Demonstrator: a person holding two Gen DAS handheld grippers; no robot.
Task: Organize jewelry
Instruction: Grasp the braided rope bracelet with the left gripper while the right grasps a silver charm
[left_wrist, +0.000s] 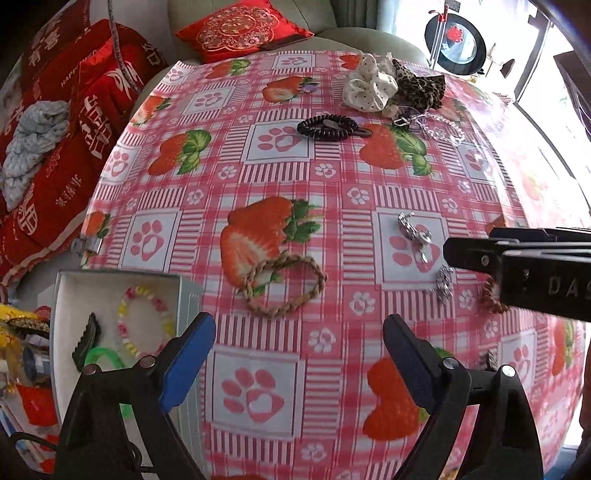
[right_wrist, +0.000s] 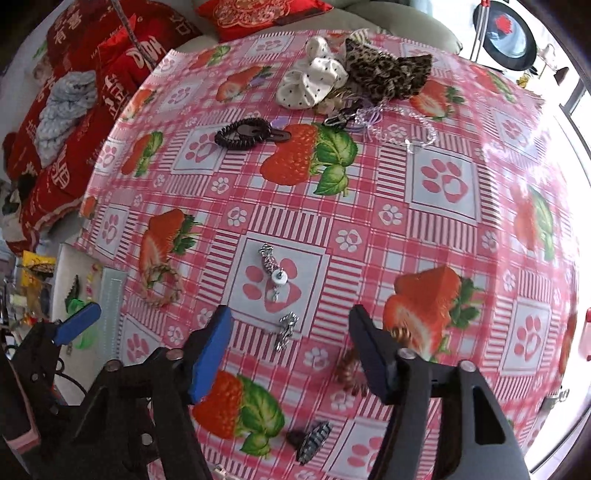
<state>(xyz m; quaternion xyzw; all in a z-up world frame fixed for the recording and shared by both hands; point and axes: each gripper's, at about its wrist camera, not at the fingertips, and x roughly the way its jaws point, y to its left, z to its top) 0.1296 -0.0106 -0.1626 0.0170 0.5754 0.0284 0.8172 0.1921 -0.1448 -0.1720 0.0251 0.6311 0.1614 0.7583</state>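
Note:
A white jewelry box (left_wrist: 62, 295) at the table's left edge holds a pastel bead bracelet (left_wrist: 146, 321), a dark comb clip (left_wrist: 86, 341) and something green. My left gripper (left_wrist: 299, 354) is open and empty, just right of the box. A braided rope bracelet (left_wrist: 284, 286) lies ahead of it. My right gripper (right_wrist: 291, 349) is open and empty over a silver piece (right_wrist: 286, 330); it enters the left wrist view from the right (left_wrist: 448, 253). A silver charm (right_wrist: 273, 267) lies beyond, and a copper coil tie (right_wrist: 349, 363) lies by the right finger.
A black coil hair tie with a clip (right_wrist: 245, 133), white (right_wrist: 312, 86) and leopard (right_wrist: 388, 74) scrunchies and a clear bead bracelet (right_wrist: 402, 129) lie at the far side. A striped hair clip (right_wrist: 314, 441) lies near the front. Red cushions (left_wrist: 74, 122) are piled left of the table.

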